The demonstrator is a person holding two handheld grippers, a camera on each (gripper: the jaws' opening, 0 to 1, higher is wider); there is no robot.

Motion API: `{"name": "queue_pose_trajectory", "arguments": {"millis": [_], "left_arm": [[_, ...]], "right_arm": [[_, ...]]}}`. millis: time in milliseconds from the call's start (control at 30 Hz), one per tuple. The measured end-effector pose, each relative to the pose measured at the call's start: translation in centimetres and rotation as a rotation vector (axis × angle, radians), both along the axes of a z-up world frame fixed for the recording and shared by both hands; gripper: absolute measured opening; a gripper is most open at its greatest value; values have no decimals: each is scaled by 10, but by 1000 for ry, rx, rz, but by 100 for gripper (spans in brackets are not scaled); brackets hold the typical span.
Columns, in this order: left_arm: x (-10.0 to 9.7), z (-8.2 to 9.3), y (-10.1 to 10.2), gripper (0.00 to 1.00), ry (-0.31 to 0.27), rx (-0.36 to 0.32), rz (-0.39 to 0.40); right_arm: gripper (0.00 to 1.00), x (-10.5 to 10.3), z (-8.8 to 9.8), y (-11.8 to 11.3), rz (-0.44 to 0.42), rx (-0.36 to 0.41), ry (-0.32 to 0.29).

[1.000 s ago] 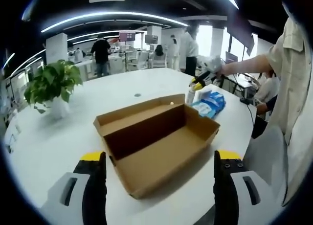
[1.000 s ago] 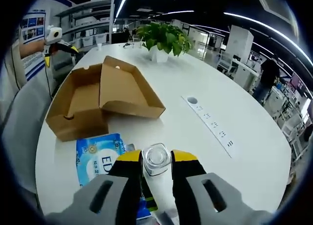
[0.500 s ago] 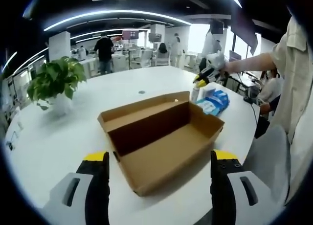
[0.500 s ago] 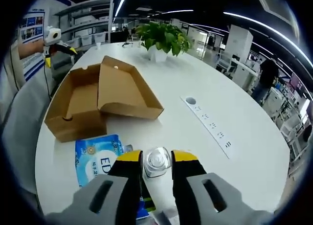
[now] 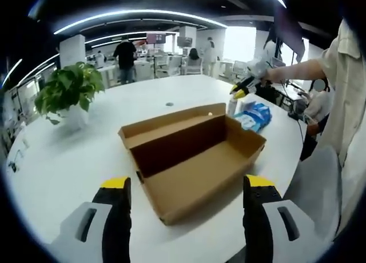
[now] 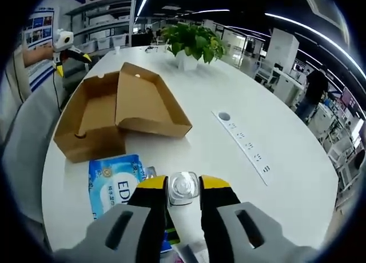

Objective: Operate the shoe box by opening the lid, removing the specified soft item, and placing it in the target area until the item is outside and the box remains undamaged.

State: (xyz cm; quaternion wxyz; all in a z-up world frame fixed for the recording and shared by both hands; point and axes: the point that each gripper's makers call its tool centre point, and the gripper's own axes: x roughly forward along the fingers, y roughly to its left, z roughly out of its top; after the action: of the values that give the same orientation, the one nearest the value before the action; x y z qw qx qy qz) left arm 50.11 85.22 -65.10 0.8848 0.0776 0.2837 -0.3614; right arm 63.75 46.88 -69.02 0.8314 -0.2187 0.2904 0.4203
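Observation:
The brown shoe box (image 5: 194,160) stands open and empty on the white table (image 5: 68,160), its lid folded back. My left gripper (image 5: 187,186) hovers in front of it, open, jaws wide apart. A soft blue pack (image 6: 114,186) lies flat on the table beside the box (image 6: 108,117). My right gripper (image 6: 183,190) is shut on the cap of a small clear bottle (image 6: 183,186) right next to the pack. In the left gripper view the right gripper (image 5: 243,90) holds the bottle (image 5: 231,107) beside the blue pack (image 5: 255,115). The left gripper (image 6: 66,48) shows at the far side of the box.
A potted plant (image 5: 66,94) stands at the far end of the table. A row of sockets (image 6: 246,143) is set in the tabletop (image 6: 274,120). A person's sleeve (image 5: 337,74) is at the right, and people stand in the office behind.
Both views have drifted slightly. The right gripper keeps its grip on the bottle; the box and blue pack have not moved.

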Motion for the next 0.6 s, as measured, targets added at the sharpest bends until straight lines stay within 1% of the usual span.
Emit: {"name": "queue_pose_trajectory", "arguments": {"millis": [200,467,533,600], "left_arm": [[2,-3,3,77,2,10,15],[5,-9,12,63,1,37,58],[5,-11,14,60,1,40,70],[5,-12,15,55,5,40,78]], "right_arm": [[19,0,5,0,-1,3,-3],[23,-1,15,2,-16,6,-9],[24,0,19,3,-46,19,1],[26,1,23,5,-85,41,23]]}}
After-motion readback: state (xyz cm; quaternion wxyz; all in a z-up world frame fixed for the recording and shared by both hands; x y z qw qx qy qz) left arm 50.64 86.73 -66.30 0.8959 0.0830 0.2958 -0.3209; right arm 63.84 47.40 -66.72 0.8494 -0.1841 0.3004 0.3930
